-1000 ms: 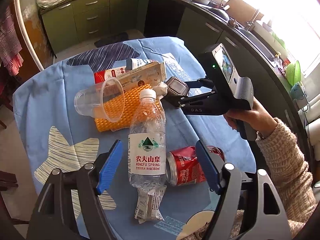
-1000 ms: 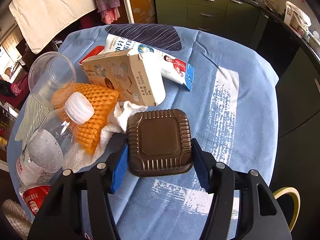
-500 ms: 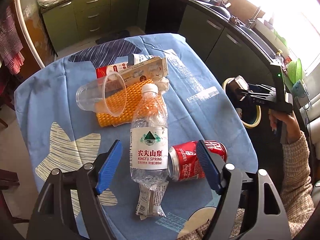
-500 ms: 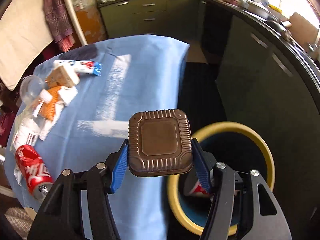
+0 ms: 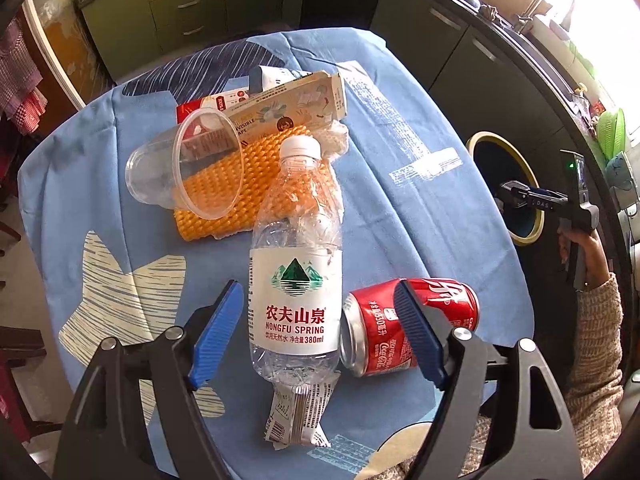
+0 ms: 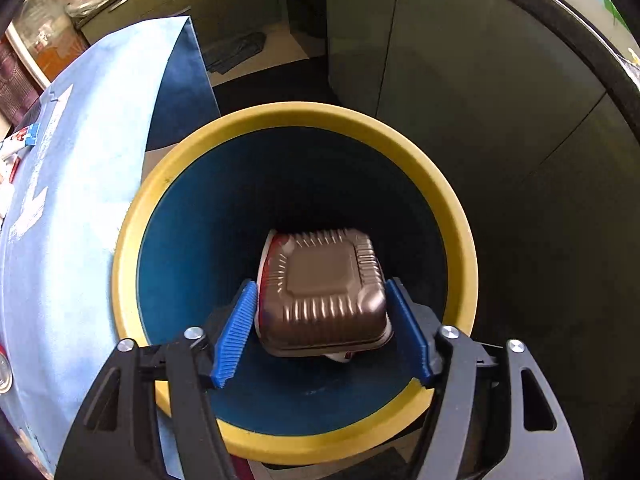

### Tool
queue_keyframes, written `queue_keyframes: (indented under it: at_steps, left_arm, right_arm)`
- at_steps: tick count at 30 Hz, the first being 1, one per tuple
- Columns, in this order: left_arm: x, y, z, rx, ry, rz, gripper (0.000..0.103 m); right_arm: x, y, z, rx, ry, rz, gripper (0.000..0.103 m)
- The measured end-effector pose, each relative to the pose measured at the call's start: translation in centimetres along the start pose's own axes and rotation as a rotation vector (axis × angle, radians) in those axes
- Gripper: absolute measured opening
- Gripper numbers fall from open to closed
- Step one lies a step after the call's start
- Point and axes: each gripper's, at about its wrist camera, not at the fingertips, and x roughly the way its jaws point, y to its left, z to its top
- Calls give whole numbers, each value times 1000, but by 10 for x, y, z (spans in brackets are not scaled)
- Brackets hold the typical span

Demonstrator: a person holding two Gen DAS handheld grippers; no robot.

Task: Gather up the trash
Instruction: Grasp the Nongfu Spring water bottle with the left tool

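Kitchen backdrop, dark green cabinets all round, blue cloth over the bench (image 5: 400, 184), yellow-rimmed bin (image 6: 304, 120) down on the floor just off the bench's edge. Over at the right tool (image 6: 322, 334): hanging straight above the bin's mouth, pointing steeply down, blue pads parting at this very moment. Brown ribbed food tray (image 6: 324, 292) framed between them, gaps showing on both sides, no pad pressing on it, looks already loose and dropping onto the red-and-white litter at the bottom. Seen from the left view, same right tool (image 5: 516, 196) out past the bench edge at the bin (image 5: 500, 148), gripped by a hand (image 5: 580, 248) in a knit sleeve.

Now the left tool (image 5: 320, 334): spread wide, pinching nothing, poised steeply over the clear water bottle (image 5: 296, 276). Key relation for the coming grab: bottle lying flat, long axis running straight away from the tool, cap at the far end, labelled body sitting right between the two pads. Squeeze across the width, then, no twist of the wrist likely needed. Watch the right-hand pad though: red cola can (image 5: 408, 326) lying just beside the bottle, seemingly touching, pad lined up over the can's near end. Snack wrapper (image 5: 298, 416) tucked under the bottle's base. Plastic cup (image 5: 188, 168), orange foam netting (image 5: 256, 184) and carton (image 5: 292, 104) waiting farther back
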Motion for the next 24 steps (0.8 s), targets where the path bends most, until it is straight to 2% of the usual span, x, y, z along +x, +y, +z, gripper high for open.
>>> queue_keyframes:
  at_steps: [5, 16, 24]
  left_arm:
    - [14, -1, 4, 3, 38, 26, 78]
    - [55, 7, 14, -32, 121, 64, 78]
    - [66, 7, 17, -30, 139, 71, 66]
  right_arm:
    - [-8, 2, -2, -2, -24, 18, 67]
    - [-10, 19, -1, -46, -15, 48, 67]
    - [-9, 22, -2, -54, -11, 55, 67]
